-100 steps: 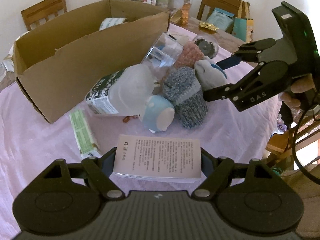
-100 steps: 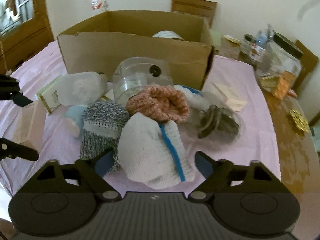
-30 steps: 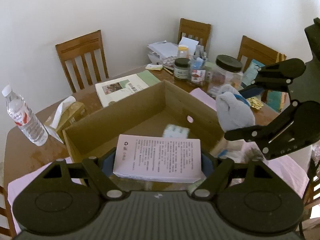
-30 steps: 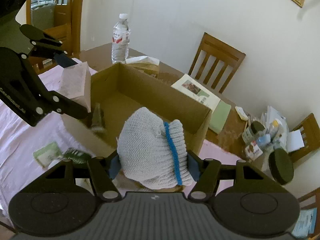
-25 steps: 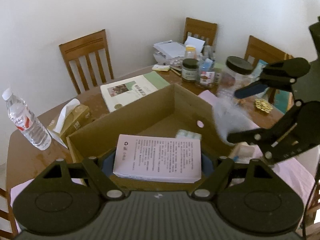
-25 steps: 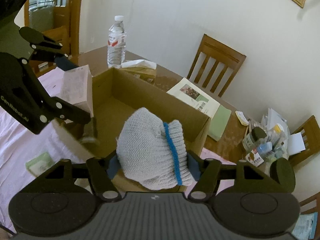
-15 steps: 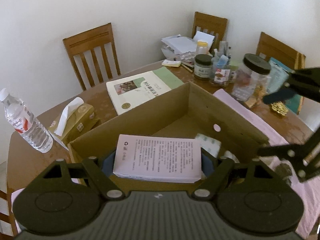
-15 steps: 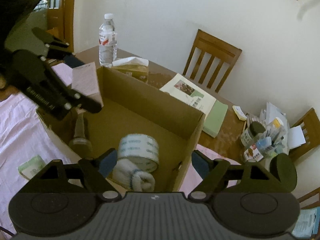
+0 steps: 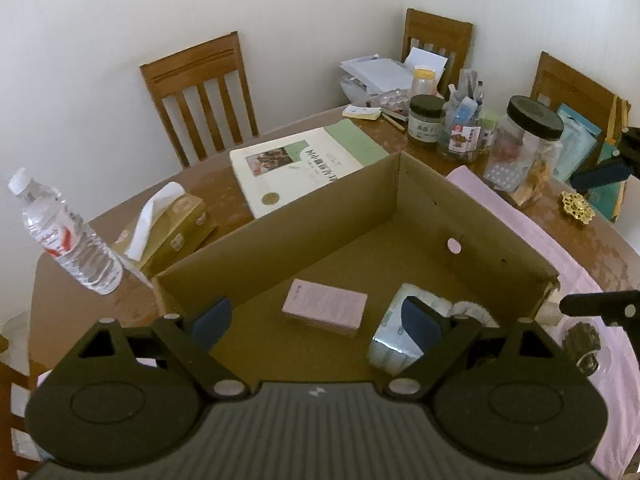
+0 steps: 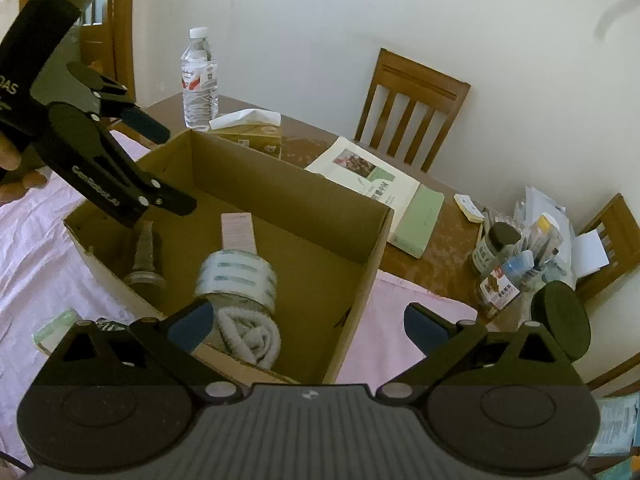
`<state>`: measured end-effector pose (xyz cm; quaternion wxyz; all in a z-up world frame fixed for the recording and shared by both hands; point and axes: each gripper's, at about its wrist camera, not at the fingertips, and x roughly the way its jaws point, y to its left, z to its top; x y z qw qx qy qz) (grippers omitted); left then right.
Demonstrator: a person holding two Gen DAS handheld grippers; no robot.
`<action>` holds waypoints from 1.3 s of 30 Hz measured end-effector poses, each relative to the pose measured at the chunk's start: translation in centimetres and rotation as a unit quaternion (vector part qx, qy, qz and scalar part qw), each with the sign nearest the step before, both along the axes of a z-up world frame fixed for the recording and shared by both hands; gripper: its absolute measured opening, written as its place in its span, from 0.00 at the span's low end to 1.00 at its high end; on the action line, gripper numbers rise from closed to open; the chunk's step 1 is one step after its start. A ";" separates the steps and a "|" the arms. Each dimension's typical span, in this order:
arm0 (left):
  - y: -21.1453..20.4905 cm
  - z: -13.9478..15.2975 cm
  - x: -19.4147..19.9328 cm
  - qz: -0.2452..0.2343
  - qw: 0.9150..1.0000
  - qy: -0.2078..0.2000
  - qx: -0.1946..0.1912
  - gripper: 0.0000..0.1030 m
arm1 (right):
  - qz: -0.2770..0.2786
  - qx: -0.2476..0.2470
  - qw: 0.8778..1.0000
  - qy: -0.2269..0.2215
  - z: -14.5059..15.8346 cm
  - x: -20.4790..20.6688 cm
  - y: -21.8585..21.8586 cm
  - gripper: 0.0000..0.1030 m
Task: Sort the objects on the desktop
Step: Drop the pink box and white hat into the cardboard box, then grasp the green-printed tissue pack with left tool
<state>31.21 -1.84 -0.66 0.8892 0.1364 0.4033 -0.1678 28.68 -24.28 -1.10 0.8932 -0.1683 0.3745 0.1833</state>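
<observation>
Both drops made, jaws opening over the cardboard box (image 9: 472, 216)

My left gripper (image 9: 316, 316) opens wide with nothing gripped; the flat pink carton (image 9: 324, 307) lies just ahead on the matte box floor. My right gripper (image 10: 306, 326) also opens empty, the soft ribbed knit sock (image 10: 250, 338) rolled below it against the glossy tape roll (image 10: 236, 276). I'd lift both clear of the walls before returning for more.

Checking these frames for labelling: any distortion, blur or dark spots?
Left wrist view: strong fisheye bending, black corners; box interior dim, objects sharp. Right wrist view: same curvature; door area bright; sock and tape in shade but readable.
</observation>
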 end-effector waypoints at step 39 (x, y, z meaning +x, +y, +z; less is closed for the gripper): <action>4.2 -8.5 -14.6 0.064 0.995 0.070 0.011 0.89 | -0.033 0.032 0.998 0.045 -4.0 -12.6 4.0 1.00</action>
